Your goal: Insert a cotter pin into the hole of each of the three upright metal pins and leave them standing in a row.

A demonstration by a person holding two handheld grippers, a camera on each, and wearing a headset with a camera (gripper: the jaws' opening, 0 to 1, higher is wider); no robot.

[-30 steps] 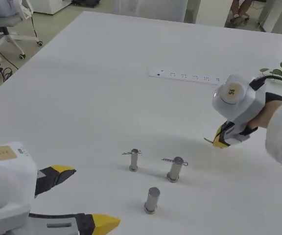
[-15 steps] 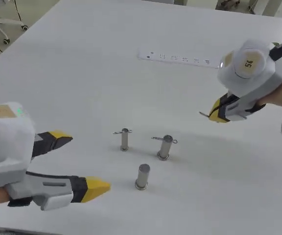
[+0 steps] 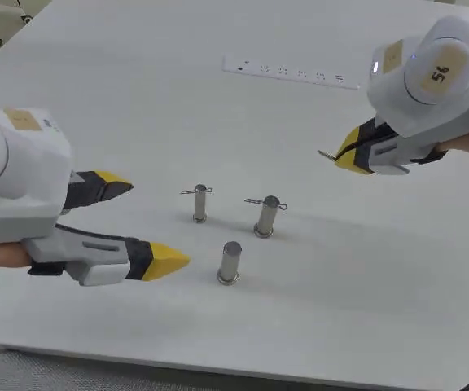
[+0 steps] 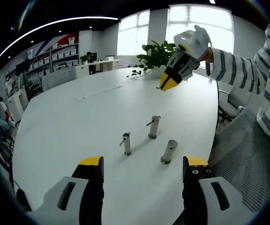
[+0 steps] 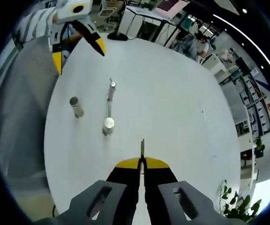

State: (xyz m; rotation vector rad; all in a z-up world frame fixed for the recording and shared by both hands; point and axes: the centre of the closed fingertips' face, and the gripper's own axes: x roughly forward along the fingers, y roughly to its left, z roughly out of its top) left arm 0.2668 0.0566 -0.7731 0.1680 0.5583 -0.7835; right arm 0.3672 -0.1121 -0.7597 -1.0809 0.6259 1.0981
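Three upright metal pins stand on the white table. The left pin (image 3: 199, 204) and the middle pin (image 3: 265, 217) each carry a cotter pin through the top; the nearest pin (image 3: 230, 262) has a bare top. My right gripper (image 3: 342, 156) hovers above and to the right of them, shut on a cotter pin (image 5: 142, 149) that sticks out past its yellow tips. My left gripper (image 3: 145, 224) is open, level with the table just left of the pins; in the left gripper view the nearest pin (image 4: 168, 152) stands ahead of its jaws.
A white power strip (image 3: 290, 72) lies flat at the far side of the table (image 3: 137, 106). The table's near edge runs just below the pins. A potted plant (image 4: 156, 54) stands beyond the table's far end.
The head camera has tilted, so the scene shifted up. My right gripper has risen and come nearer with the cotter pin. My left gripper has moved in toward the pins.
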